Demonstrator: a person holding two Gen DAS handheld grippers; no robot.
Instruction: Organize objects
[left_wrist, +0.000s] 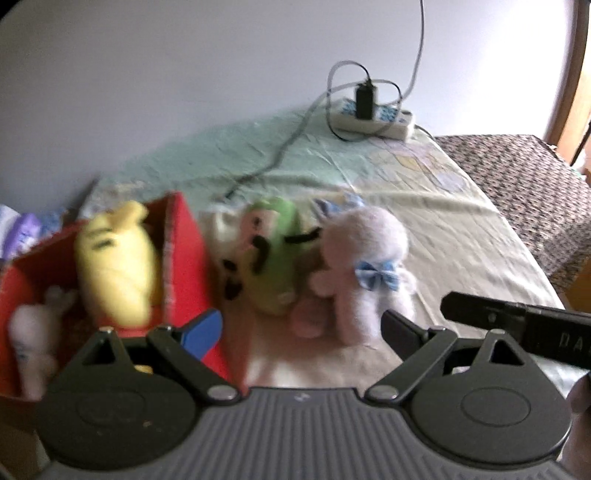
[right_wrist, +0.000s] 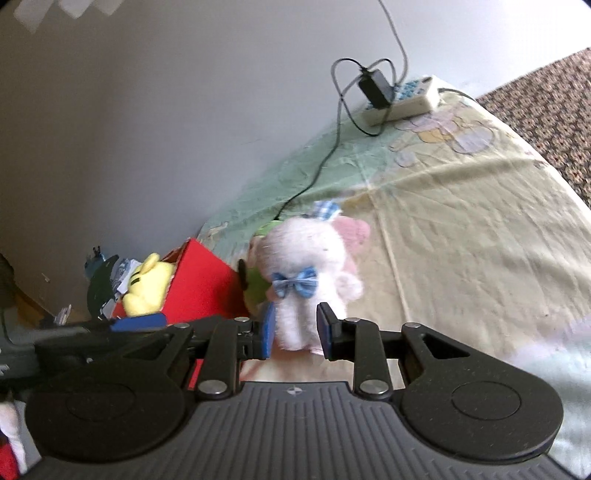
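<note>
While your R gripper (right_wrist: 295, 328) sits low on the bed w/ its jaws partly apart, one on each side of the white bunny (right_wrist: 306, 280), you're at the grab step for that toy. The blue pads look close to the bunny's lower body, but blur hides whether they touch it, so no firm grip yet, in my view. Bunny stands upright on the bedsheet (right_wrist: 461, 229), blue bow facing you, leaning against the green plush (left_wrist: 273, 254) just beside the red box (left_wrist: 184, 258). A pink plush (right_wrist: 354, 229) peeks out behind it.

Your L gripper (left_wrist: 299, 325) hangs over the box's near corner, jaws wide, holding nothing. Box already has the yellow plush (left_wrist: 118, 266) and a small white toy (left_wrist: 29, 332) inside.

Next move, prob: close R on the bunny's torso, lift straight, carry left over the box wall & drop beside the yellow one. Soft fur will squash, so squeeze well in. Watch the green plush; it may topple once its neighbour leaves. Power strip (left_wrist: 373, 118) and cable (left_wrist: 280, 155) are well apart, no issue.
</note>
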